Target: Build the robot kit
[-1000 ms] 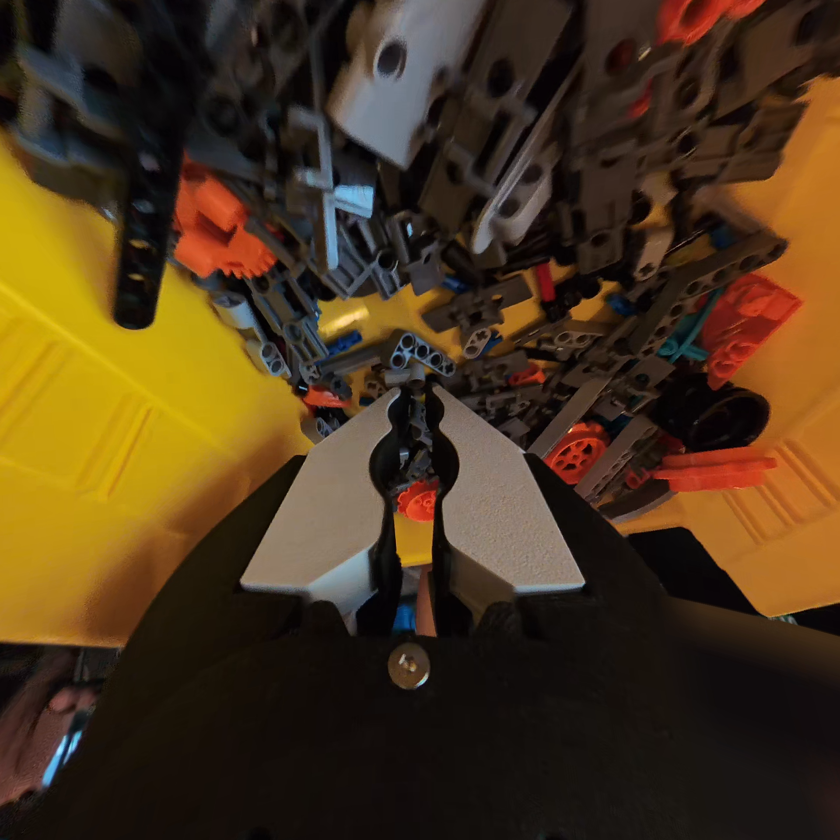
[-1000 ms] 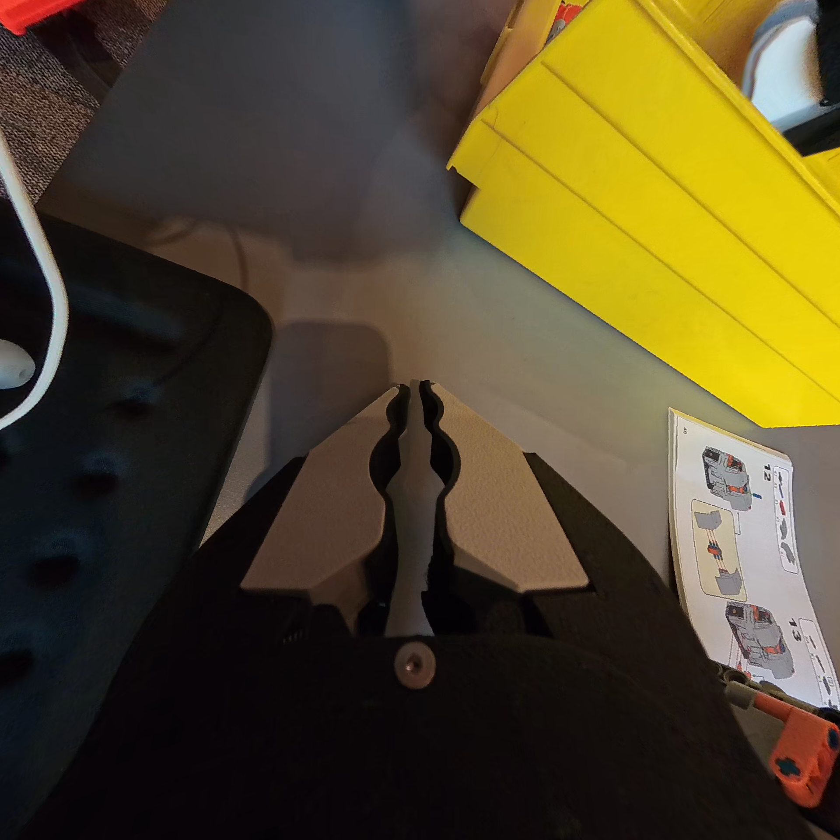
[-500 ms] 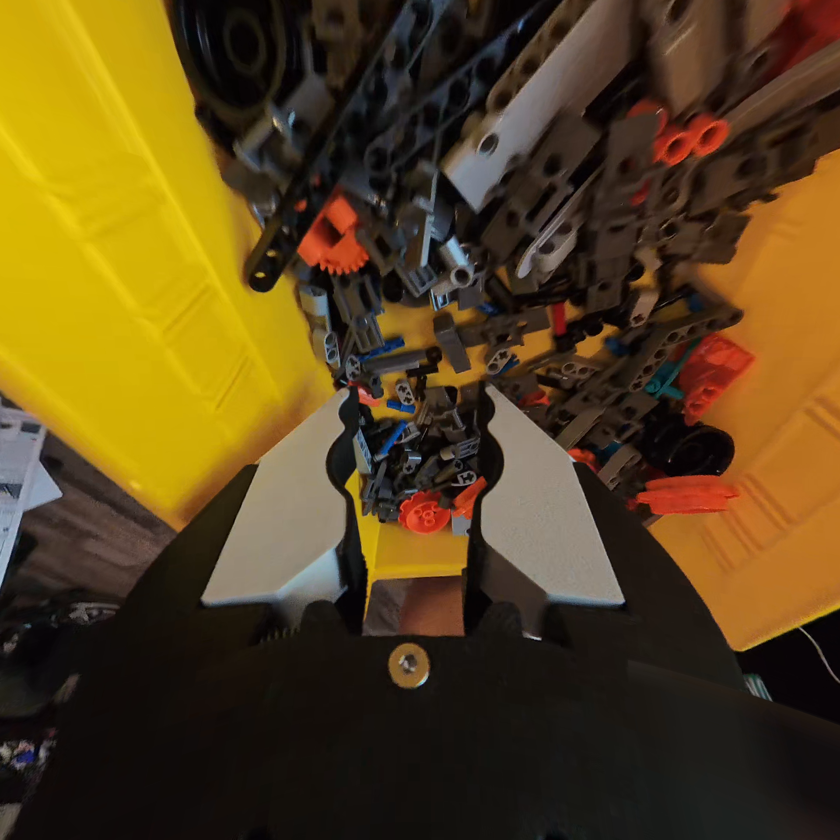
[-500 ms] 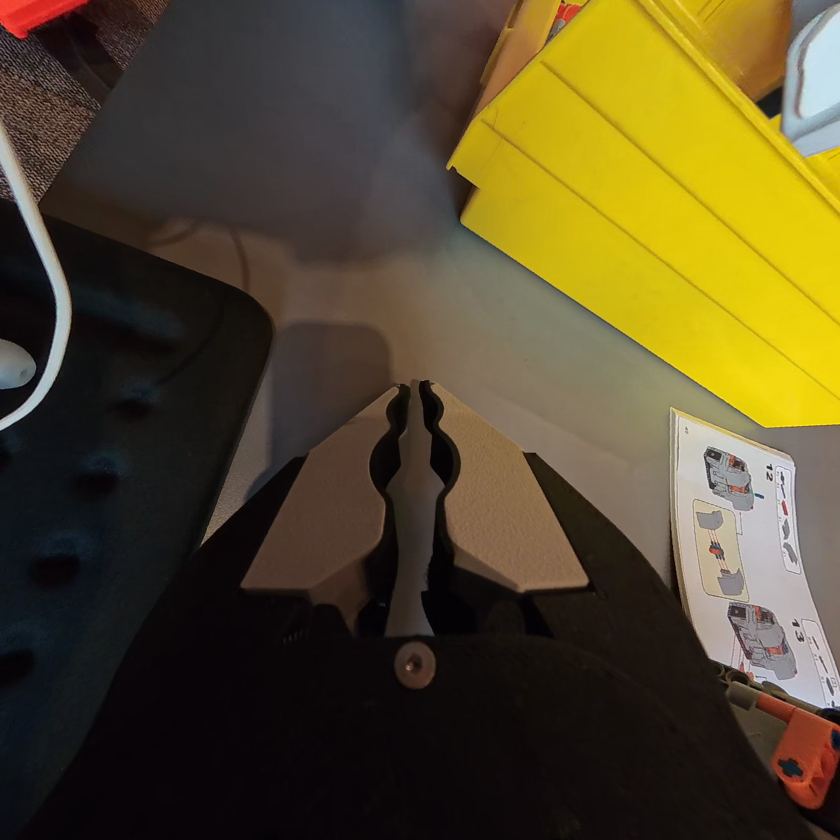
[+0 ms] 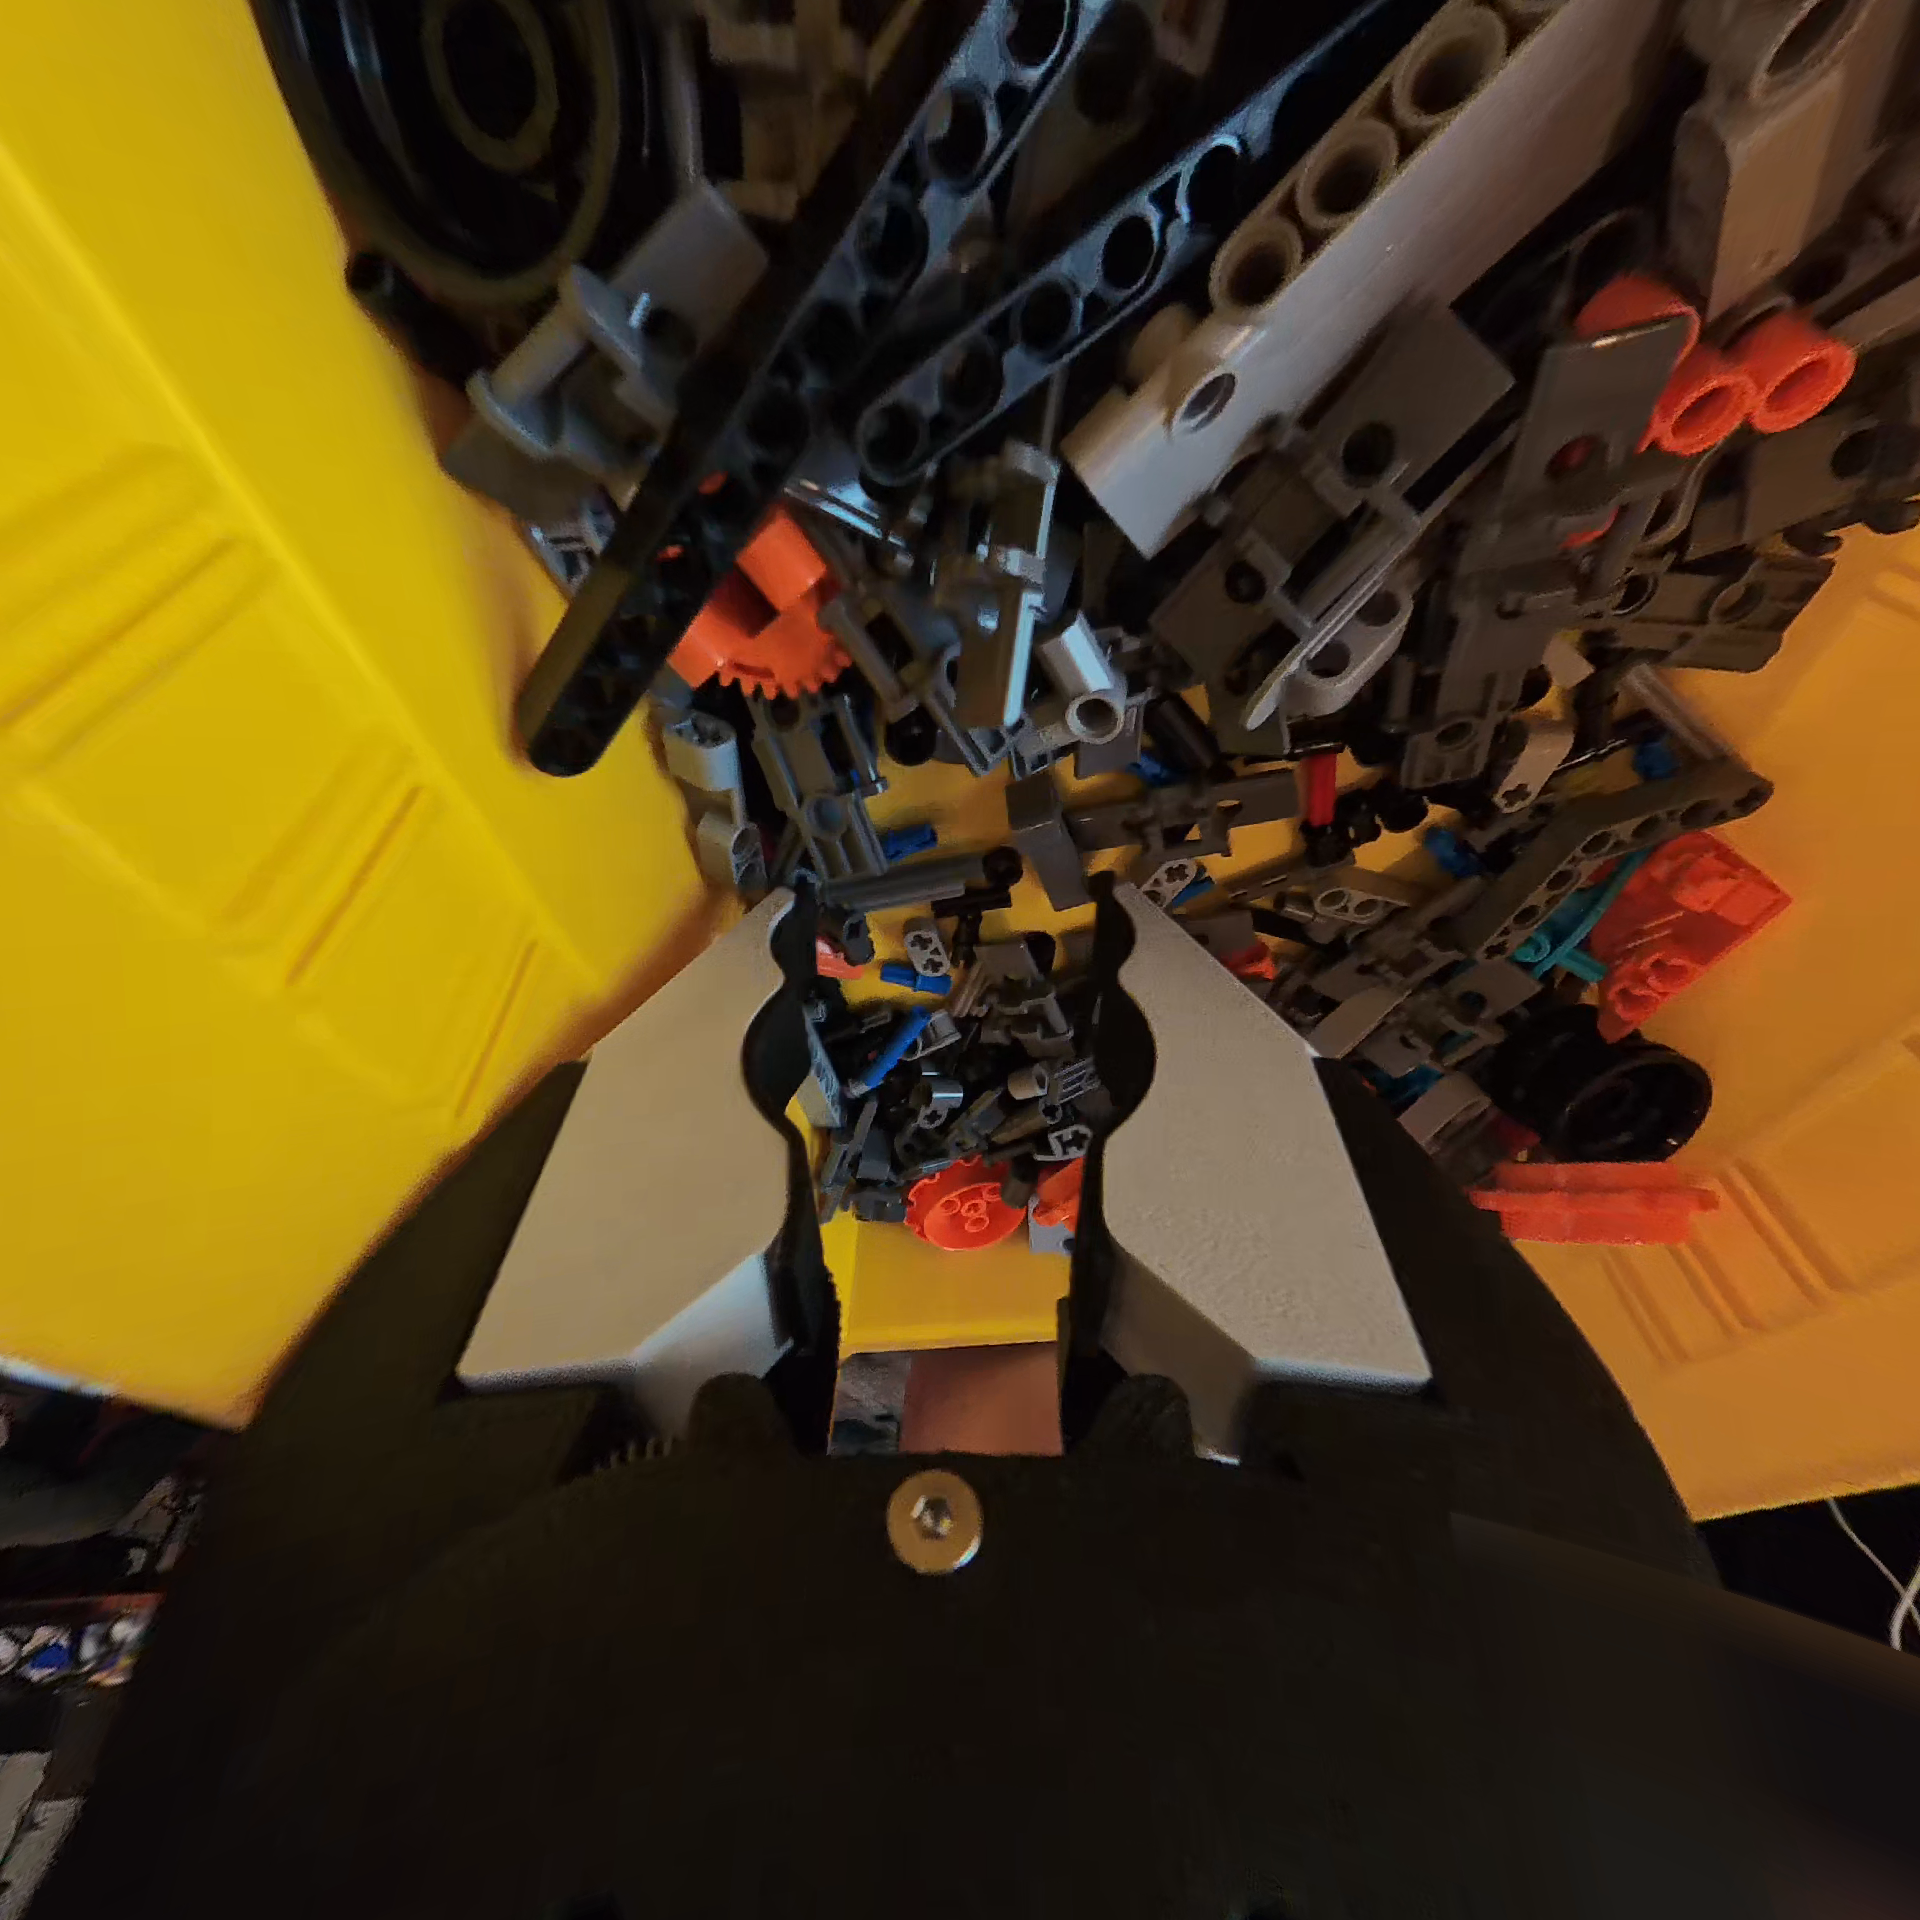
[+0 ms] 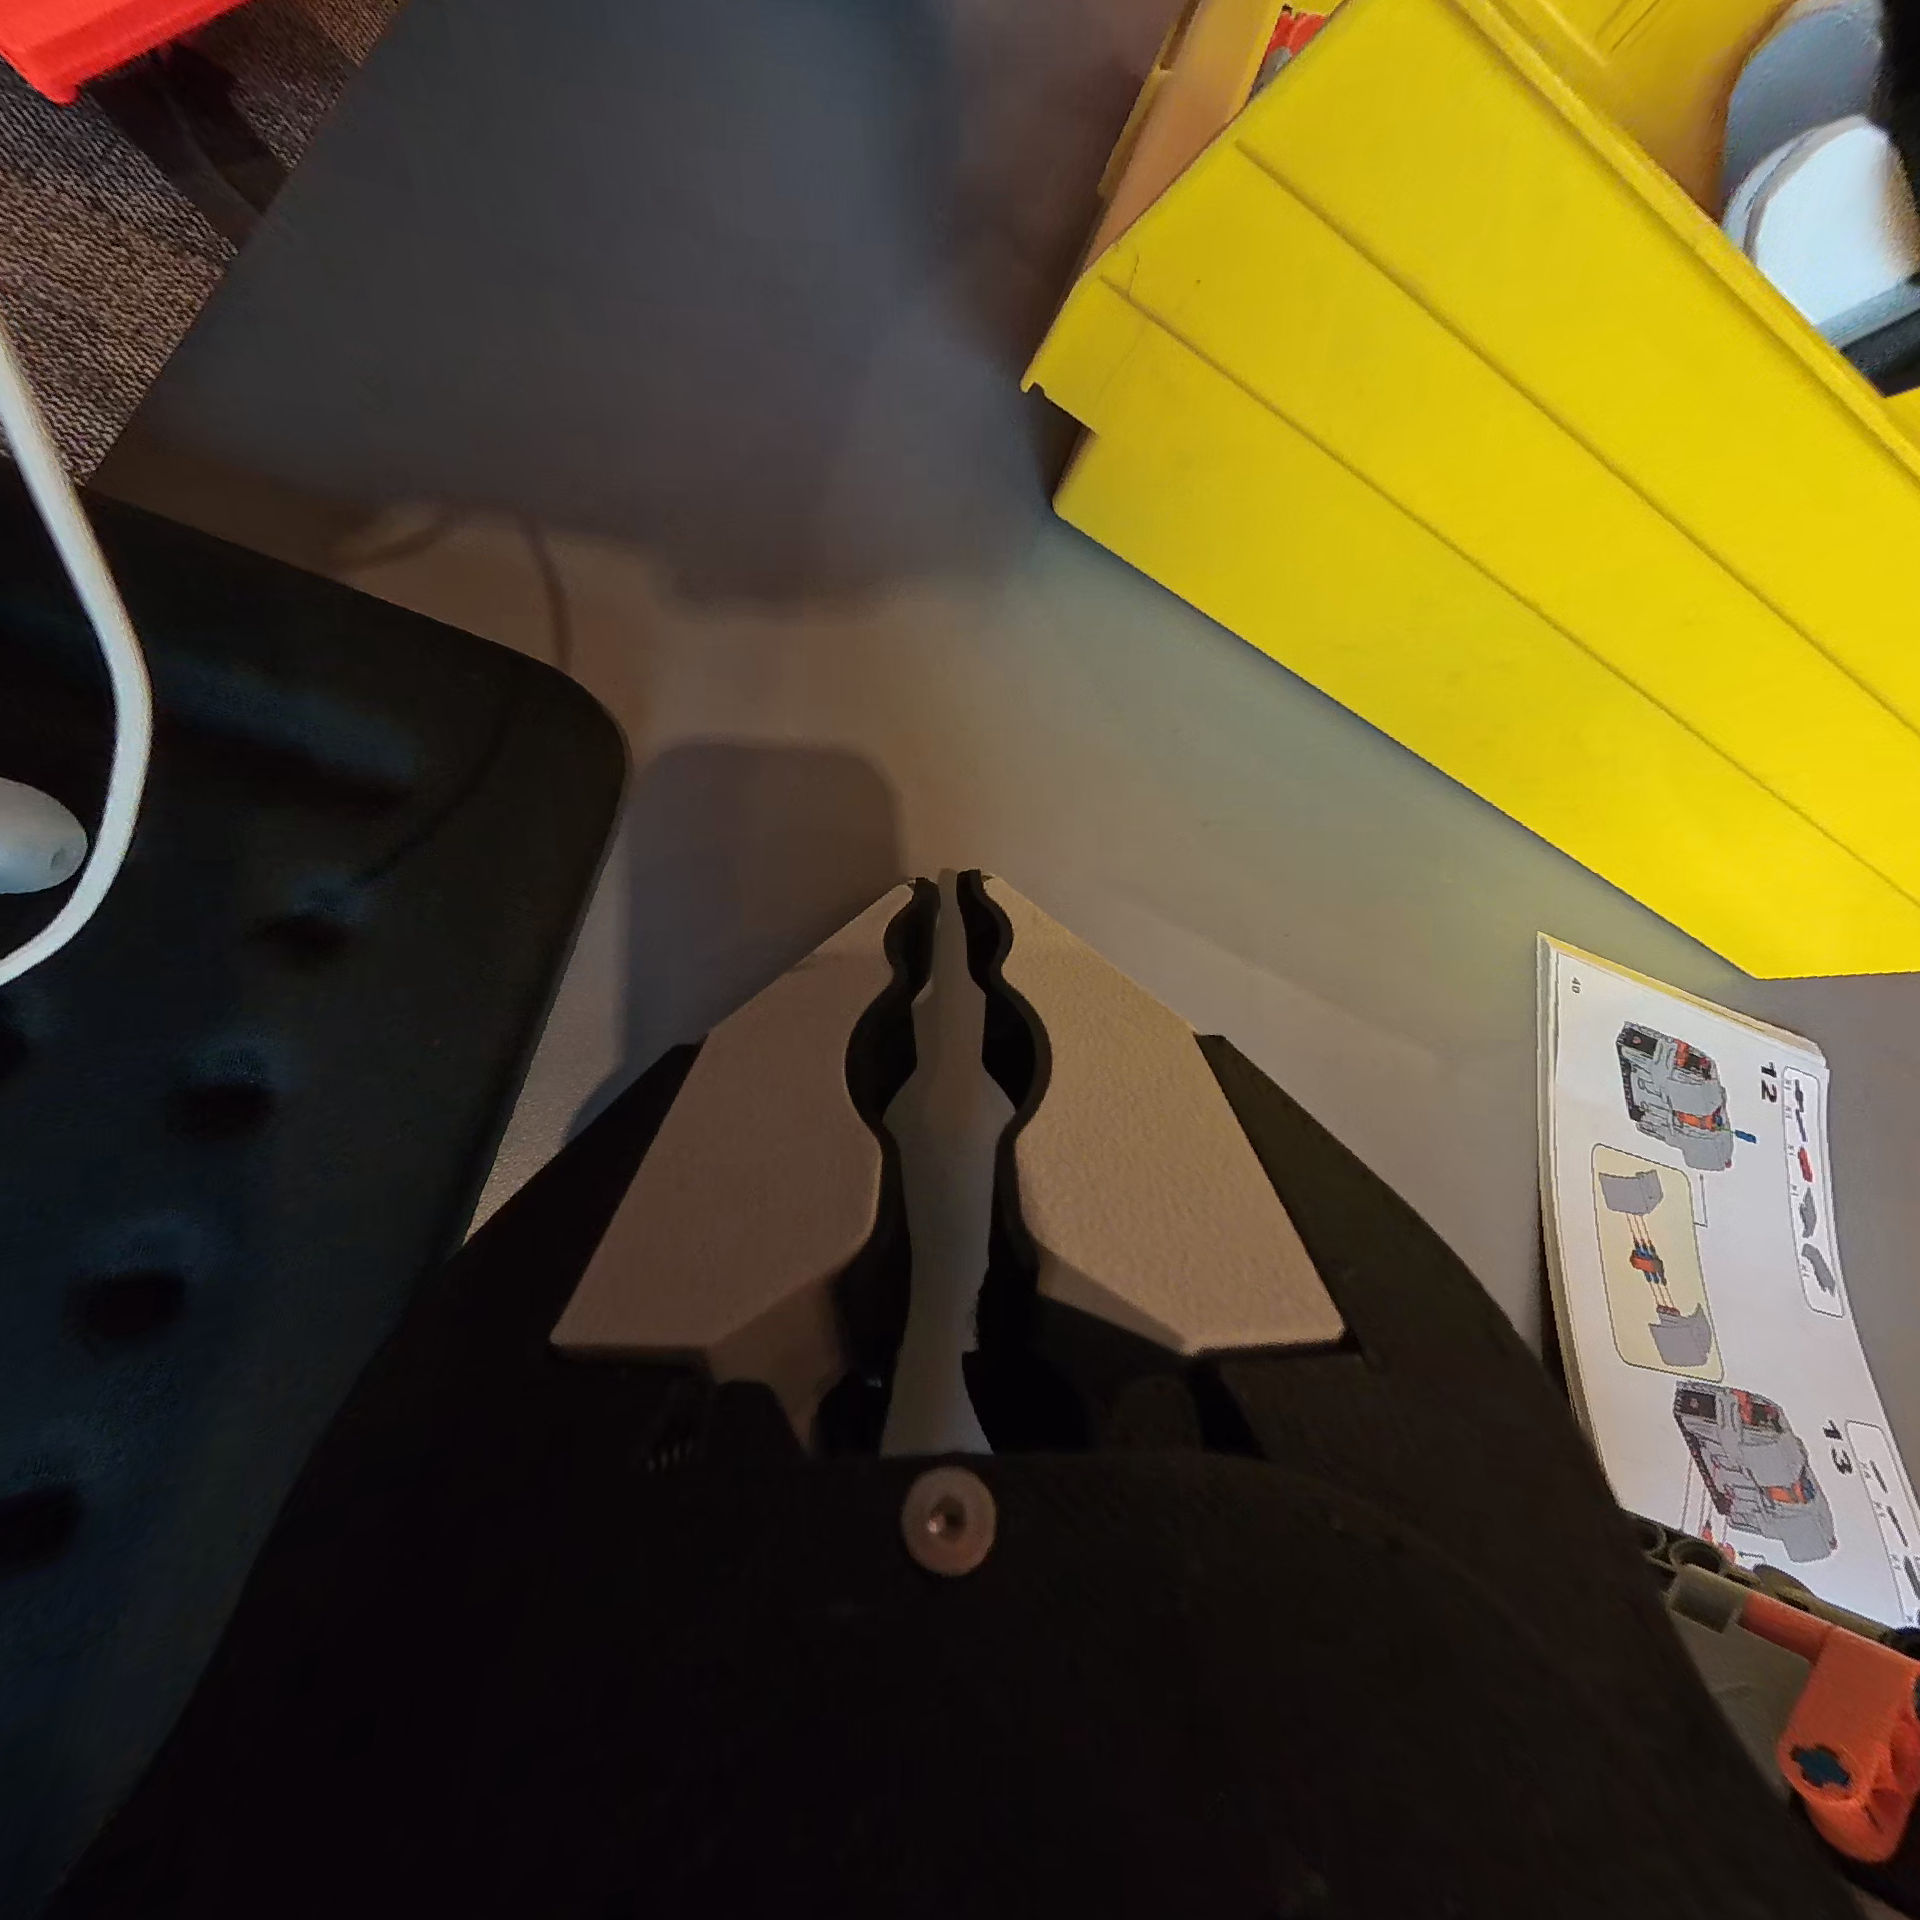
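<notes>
- My left gripper [image 5: 951, 914] hangs with its jaws spread and nothing between them, pointing down into the yellow bin [image 5: 260, 831].
- Framed in that gap, straight ahead of the tips, lies a heap of small grey, black and blue pins and connectors [image 5: 966, 1070], with an orange wheel hub [image 5: 961, 1205] at its near edge.
- Farther along the same line a dark grey axle [image 5: 904, 883] lies crosswise to my fingers, just past the tips.
- Beyond it the big pieces pile up: a long black holed beam [image 5: 790, 416] running diagonally, an orange gear [image 5: 758, 634], a black tyre [image 5: 1600, 1101] off to the right.
- My right gripper [image 6: 948, 883] is closed on nothing, over the bare grey table [image 6: 1091, 748].
- To its right are the bin's outer wall [image 6: 1507, 540] and an instruction booklet [image 6: 1704, 1278]; a black chair seat [image 6: 260, 935] sits left.
- The left gripper is far nearer the parts.
</notes>
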`<state>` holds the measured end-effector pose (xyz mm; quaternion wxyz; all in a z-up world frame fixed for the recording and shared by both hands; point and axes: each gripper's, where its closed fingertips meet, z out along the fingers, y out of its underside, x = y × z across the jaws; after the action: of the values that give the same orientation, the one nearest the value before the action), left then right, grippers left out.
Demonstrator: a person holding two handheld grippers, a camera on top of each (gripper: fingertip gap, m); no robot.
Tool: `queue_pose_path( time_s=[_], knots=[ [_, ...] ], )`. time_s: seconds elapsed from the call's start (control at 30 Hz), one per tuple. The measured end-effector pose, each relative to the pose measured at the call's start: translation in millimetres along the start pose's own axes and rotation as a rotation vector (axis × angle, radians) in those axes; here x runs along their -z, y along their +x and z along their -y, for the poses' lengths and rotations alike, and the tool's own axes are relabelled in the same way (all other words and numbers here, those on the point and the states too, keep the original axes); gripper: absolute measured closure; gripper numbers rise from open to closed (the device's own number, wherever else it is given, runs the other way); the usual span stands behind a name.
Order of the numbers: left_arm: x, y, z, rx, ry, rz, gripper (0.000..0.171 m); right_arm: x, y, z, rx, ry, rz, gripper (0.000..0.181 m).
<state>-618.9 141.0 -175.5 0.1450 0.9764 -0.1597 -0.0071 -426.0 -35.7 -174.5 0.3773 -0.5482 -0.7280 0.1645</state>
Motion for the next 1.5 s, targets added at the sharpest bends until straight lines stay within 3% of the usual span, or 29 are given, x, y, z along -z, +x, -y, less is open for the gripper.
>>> queue_pose_path(
  time_s=[0.2, 0.27, 0.47, 0.57, 0.67, 0.77, 0.87, 1.3, 1.43, 1.5],
  knots=[
    [-1.6, -2.1, -3.3, -0.036, -0.024, 0.04, 0.126, -0.4, -0.1, 0.4, -0.005, 0.004, 0.004, 0.177],
    [-1.3, -0.2, -4.5, -0.062, -0.031, 0.045, 0.158, -0.5, -0.2, 0.4, -0.005, 0.005, 0.004, 0.177],
    [13.5, 7.6, 12.0, -0.122, 0.082, 0.068, 0.171, -0.4, -0.3, 0.5, -0.003, 0.005, 0.003, 0.177],
    [24.9, 30.1, 13.2, -0.167, 0.148, -0.019, 0.155, -0.4, -0.3, 0.4, -0.007, 0.006, 0.005, 0.177],
    [28.0, 61.2, 4.6, -0.31, 0.148, -0.096, 0.137, -0.5, -0.4, 0.4, -0.008, 0.007, 0.006, 0.177],
    [16.5, 77.3, -7.2, -0.418, 0.071, -0.076, 0.12, -0.6, -0.4, 0.4, -0.007, 0.006, 0.006, 0.177],
    [4.6, 76.2, -11.8, -0.422, -0.009, -0.017, 0.103, -0.6, -0.5, 0.3, -0.005, 0.004, 0.005, 0.178],
    [3.1, 75.4, -6.2, -0.359, -0.005, -0.023, 0.11, -0.5, -0.7, 0.2, -0.007, 0.004, 0.006, 0.178],
    [0.6, 48.9, -3.9, -0.341, -0.023, 0.109, 0.148, -0.5, -0.8, 0.1, -0.006, 0.003, 0.006, 0.178],
    [0.8, 45.6, -2.6, -0.327, -0.02, 0.108, 0.155, -0.4, -0.8, 0.1, -0.005, 0.002, 0.005, 0.178]
  ],
)
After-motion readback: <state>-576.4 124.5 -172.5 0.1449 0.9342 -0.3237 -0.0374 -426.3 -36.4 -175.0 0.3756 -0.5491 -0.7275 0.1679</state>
